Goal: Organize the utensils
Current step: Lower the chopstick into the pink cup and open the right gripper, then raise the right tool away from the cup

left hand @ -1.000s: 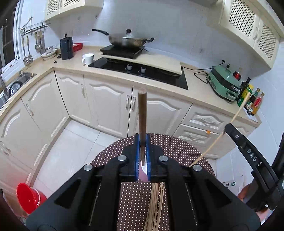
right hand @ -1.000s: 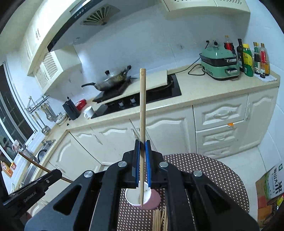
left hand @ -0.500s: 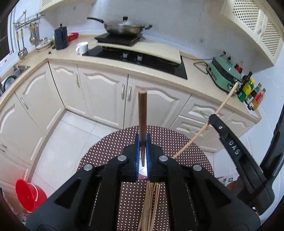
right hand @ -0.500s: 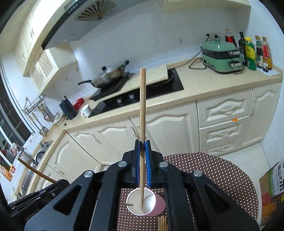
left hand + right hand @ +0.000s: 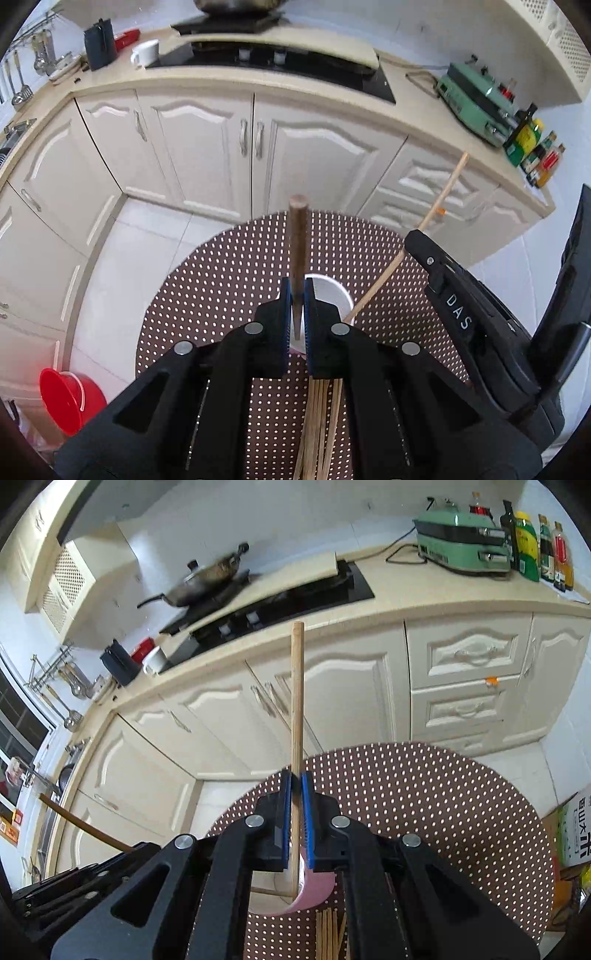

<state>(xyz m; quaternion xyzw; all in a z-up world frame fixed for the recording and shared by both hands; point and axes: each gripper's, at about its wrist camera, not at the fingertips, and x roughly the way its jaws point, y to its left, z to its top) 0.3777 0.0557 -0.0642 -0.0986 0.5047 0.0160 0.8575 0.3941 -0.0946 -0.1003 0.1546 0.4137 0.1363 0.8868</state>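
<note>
- The left gripper (image 5: 296, 295) had its blue ribbed pads clamped tight on a dark brown chopstick (image 5: 297, 236) — round, smooth, standing upright, its lower tip inside the cup (image 5: 332, 291).
- The right gripper (image 5: 295, 786) was likewise pinched shut on a pale wooden chopstick (image 5: 297, 701), a slim straight rod whose tip dipped into the same cup.
- The cup was round, white inside and pink outside, standing on a round brown table (image 5: 424, 797) with a white-dotted cover.
- A loose bundle of pale chopsticks (image 5: 319, 424) lay flat on the dotted cover just beside the cup.
</note>
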